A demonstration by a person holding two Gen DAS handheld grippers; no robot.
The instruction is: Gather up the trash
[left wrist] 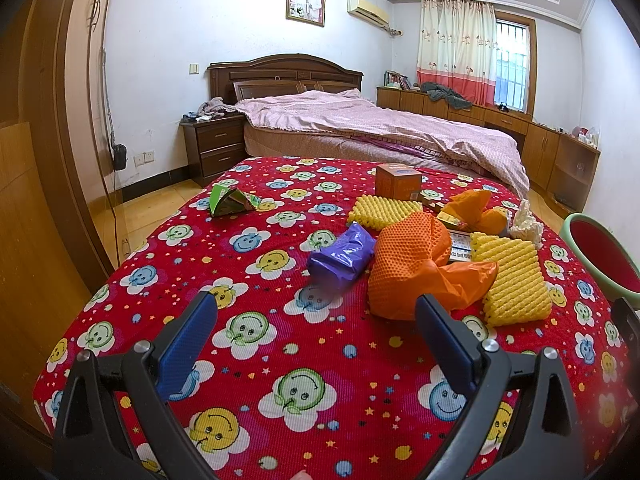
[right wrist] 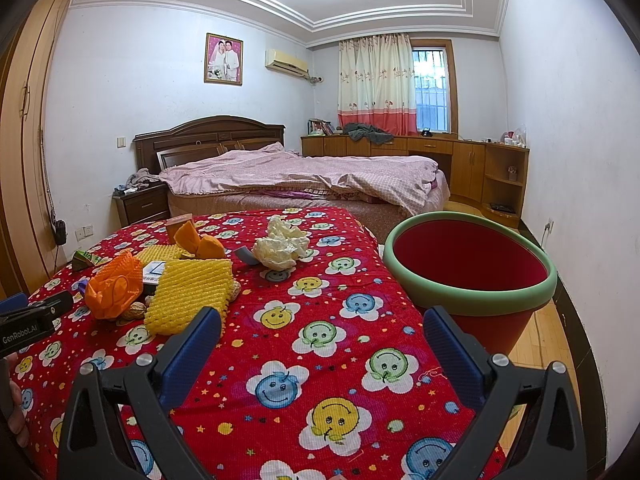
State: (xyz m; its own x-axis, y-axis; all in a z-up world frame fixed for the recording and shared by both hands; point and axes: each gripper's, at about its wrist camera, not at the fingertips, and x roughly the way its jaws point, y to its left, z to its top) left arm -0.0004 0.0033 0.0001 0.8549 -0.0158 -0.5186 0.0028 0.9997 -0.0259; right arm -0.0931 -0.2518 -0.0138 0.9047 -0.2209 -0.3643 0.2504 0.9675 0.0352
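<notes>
Left wrist view: the left gripper (left wrist: pixel 316 312) hangs over the red smiley-print quilted cover (left wrist: pixel 280 360) with its blue-padded jaws spread wide and nothing between them. Straight ahead at twelve o'clock lies a crumpled purple plastic wrapper (left wrist: pixel 342 258). At one o'clock sits an orange foam fruit net with orange plastic bag (left wrist: pixel 416 272), and at two o'clock a yellow foam mesh sleeve (left wrist: pixel 512 282). Farther off, at about eleven o'clock, is a green crumpled snack packet (left wrist: pixel 230 200); at one o'clock stands a small orange cardboard box (left wrist: pixel 398 180). The round red bin with green rim (left wrist: pixel 600 258) shows at the three o'clock edge.

Right wrist view: the right gripper (right wrist: pixel 322 334) is likewise wide open and holds nothing. The red bin (right wrist: pixel 472 276) stands at one o'clock, just beside the cover's edge, and what shows of its inside looks bare. A crumpled white paper wad (right wrist: pixel 280 250) lies at twelve o'clock; the yellow sleeve and orange net cluster sits at ten o'clock.

By my reading, collection has barely begun: all the visible litter lies on the cover, none visibly in the bin, and every piece remains to be picked up.
</notes>
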